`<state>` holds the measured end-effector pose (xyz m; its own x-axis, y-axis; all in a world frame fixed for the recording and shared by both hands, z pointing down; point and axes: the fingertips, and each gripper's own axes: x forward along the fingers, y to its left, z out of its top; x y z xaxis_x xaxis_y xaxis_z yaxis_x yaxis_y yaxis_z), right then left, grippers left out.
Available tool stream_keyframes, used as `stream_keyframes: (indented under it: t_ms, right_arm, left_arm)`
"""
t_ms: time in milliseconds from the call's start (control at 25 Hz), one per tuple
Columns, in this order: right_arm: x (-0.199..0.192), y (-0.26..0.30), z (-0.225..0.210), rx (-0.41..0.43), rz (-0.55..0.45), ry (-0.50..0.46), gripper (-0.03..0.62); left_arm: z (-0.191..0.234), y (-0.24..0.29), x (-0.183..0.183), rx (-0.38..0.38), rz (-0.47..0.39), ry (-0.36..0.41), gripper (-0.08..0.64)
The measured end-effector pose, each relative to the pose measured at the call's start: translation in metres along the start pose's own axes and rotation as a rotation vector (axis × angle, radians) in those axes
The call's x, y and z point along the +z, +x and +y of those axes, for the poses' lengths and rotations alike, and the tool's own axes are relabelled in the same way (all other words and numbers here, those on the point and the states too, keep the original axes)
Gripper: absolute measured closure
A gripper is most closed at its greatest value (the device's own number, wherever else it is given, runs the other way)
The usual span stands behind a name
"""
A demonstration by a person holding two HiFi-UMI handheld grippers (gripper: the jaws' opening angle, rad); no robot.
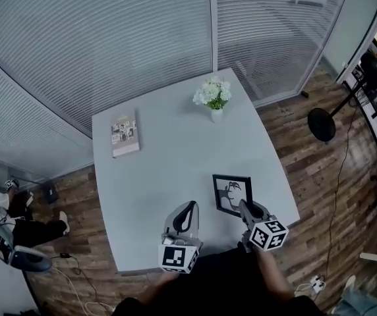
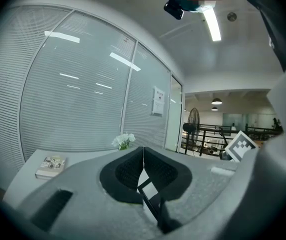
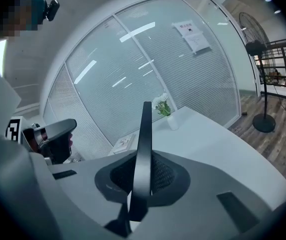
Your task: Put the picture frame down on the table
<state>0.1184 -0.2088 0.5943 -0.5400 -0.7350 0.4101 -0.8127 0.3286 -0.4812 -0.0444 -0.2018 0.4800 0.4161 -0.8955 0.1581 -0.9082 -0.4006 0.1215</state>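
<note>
The left gripper (image 1: 187, 207) hangs over the near edge of the table (image 1: 162, 166) with its jaws brought together at the tips. Its own view shows nothing caught between the pads, though a dark strip low in the gap is hard to read and may be part of the mechanism.

Just to its right, the right gripper (image 1: 248, 209) is clamped on the picture frame (image 1: 231, 191). In the right gripper view the frame's thin black edge stands upright between the jaws, gripped at its lower part. The frame sits over the near right part of the table with its picture turned up toward the head camera. Whether its bottom edge already touches the tabletop I cannot tell from these views.

The frame looks light and stiff, a narrow black moulding round a print. If the front is glazed it would be fragile and slick, so the moulding is the place to hold it, as now. A pinch on one edge lets it swing, so it should be lowered slowly, bottom edge first — the free gripper could steady the far side.

Further back a book (image 1: 124, 134) lies at the left of the table and a vase of white flowers (image 1: 213, 97) stands at the far edge — both well apart from the frame. Behind them runs the glass wall (image 1: 109, 38) with its blinds.
</note>
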Motion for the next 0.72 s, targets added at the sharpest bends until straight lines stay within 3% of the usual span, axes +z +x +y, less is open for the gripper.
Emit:
stream_keyframes:
  t_ms: [720]
  right_arm:
    - [-0.029,0.071,-0.052,0.007,0.191,0.046,0.560]
  left_arm:
    - [0.014,0.039,-0.003,0.015,0.030,-0.003,0.543]
